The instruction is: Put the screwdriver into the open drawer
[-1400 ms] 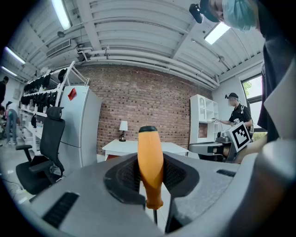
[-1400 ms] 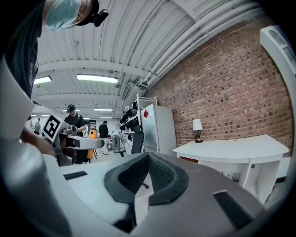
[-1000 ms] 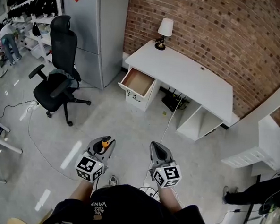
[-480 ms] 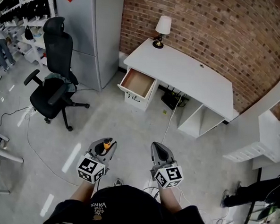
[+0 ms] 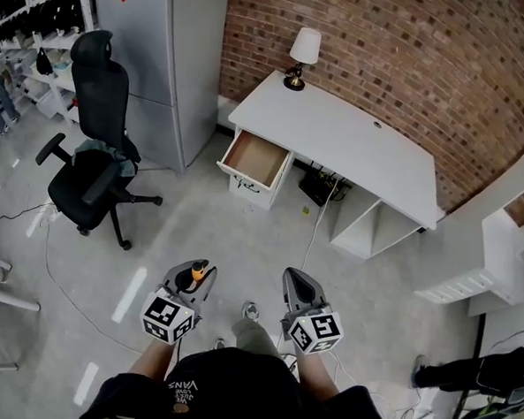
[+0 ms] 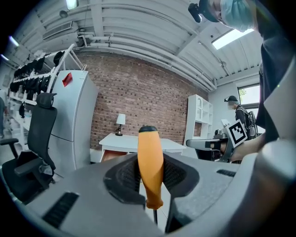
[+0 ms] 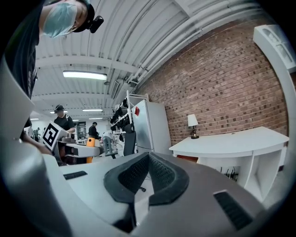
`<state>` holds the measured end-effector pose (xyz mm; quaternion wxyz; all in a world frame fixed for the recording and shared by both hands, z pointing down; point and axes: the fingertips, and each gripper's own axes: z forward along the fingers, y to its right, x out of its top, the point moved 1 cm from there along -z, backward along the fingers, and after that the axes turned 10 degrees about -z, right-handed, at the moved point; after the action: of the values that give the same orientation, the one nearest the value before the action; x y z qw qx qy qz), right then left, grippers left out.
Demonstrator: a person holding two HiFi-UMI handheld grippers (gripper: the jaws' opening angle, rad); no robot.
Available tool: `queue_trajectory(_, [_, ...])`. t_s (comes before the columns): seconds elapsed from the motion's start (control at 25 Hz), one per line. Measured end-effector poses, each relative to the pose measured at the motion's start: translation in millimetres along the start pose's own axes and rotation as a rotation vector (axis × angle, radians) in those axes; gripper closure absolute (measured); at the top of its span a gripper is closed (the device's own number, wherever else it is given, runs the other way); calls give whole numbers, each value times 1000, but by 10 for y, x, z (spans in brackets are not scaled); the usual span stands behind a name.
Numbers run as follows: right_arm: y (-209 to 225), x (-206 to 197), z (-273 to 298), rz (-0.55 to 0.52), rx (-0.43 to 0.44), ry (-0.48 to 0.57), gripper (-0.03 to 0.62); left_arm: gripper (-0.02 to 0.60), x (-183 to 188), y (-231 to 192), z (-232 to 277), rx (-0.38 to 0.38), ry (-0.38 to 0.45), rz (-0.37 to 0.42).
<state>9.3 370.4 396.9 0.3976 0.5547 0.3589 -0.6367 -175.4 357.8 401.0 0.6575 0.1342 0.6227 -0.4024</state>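
Screwdriver (image 6: 149, 166) in transit: its orange handle stands upright, clamped between the dark pads of the left gripper (image 5: 196, 274), the thin shaft running down out of sight below them. The person carrying it is mid-stride across the grey floor, one shoe (image 5: 250, 311) now showing between the two grippers where a second ago there was only bare concrete. The black office chair (image 5: 93, 154) has slid toward the left edge of the head view over that same second, while the white table (image 5: 355, 139) against the brick wall, with its lamp (image 5: 303, 52), holds the middle of the frame.

The hold itself is unchanged: the handle sits between the pads at the same place as before. The right gripper (image 5: 295, 284) is carried alongside with its jaws closed together and nothing between them.

The open drawer (image 5: 256, 158), pulled out from the small unit at the table's left end, shows a bare wooden bottom and remains well apart from both grippers. Judged from this, the approach is under way but far from finished: much of the open floor is still to be crossed before the tool can be lowered in. A loose cable (image 5: 314, 229) trails over the floor near the unit and may call for care underfoot on the way.
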Motion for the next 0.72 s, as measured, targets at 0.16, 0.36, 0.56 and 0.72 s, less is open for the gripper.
queue_trajectory(0.16, [180, 38, 285, -3, 23, 6, 594, 494, 90, -173, 242, 23, -5, 0])
queue_trajectory(0.36, [612, 93, 632, -7, 46, 15, 594, 494, 290, -298, 701, 49, 10, 17])
queue_trajectory(0.56, [1037, 155, 1004, -18, 91, 22, 594, 494, 495, -438, 1195, 90, 34, 10])
queue_trajectory(0.72, [1335, 151, 1250, -15, 116, 20, 594, 494, 557, -503, 1513, 114, 35, 3])
